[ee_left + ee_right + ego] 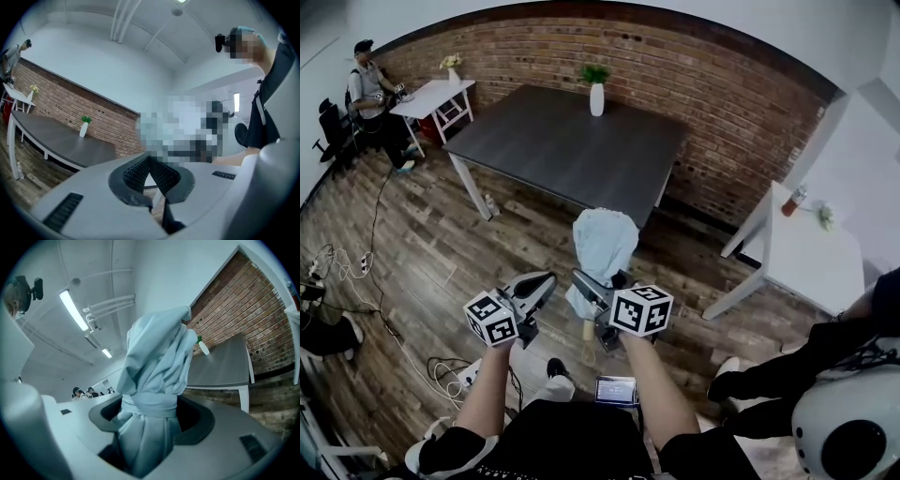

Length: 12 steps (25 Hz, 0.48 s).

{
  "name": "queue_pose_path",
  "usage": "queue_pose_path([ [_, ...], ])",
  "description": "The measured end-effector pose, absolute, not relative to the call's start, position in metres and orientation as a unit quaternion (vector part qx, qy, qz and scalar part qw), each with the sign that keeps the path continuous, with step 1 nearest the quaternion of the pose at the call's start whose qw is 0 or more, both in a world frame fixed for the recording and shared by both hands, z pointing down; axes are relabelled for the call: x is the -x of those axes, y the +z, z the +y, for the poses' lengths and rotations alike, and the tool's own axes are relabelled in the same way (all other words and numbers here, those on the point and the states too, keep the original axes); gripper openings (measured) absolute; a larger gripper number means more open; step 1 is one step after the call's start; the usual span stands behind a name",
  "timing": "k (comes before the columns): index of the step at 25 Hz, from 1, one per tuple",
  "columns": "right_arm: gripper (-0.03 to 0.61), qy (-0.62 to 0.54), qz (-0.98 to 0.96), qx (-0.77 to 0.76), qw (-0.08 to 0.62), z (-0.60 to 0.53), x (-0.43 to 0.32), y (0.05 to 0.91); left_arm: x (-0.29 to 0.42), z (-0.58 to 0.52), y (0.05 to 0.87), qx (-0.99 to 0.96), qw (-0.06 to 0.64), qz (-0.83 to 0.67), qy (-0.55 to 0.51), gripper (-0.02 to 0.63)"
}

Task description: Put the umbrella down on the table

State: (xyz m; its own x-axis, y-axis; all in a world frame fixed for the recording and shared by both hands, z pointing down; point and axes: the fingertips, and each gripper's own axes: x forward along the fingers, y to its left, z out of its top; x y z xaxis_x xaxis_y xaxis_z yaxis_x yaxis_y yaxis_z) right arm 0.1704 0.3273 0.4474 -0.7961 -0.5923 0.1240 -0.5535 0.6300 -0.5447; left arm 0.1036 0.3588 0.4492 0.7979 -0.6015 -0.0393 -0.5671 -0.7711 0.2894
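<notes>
A folded light-blue umbrella (603, 244) stands nearly upright over the wooden floor, short of the dark grey table (572, 141). My right gripper (592, 286) is shut on it around its tied waist, and its pale handle end (588, 330) pokes out below. In the right gripper view the umbrella (157, 376) fills the space between the jaws of my right gripper (150, 418), with the table (220, 369) beyond. My left gripper (539, 281) hangs beside the right one, shut and holding nothing. The left gripper view shows my left gripper (149, 166) with its pads together.
A white vase with a green plant (596, 94) stands at the dark table's far edge, against the brick wall. A white table (811, 253) with a bottle (792, 200) is at right, near a standing person (825, 366). A seated person (370, 89) is at the far left; cables (356, 267) lie on the floor.
</notes>
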Motion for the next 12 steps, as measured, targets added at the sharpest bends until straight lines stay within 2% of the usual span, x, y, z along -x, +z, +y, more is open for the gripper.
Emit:
queue_pose_path([
  [12,0.302,-0.297,0.891,0.342,0.033,0.234,-0.121,0.444,-0.049,0.264,0.444,-0.945,0.138,-0.29,-0.067,0.002],
])
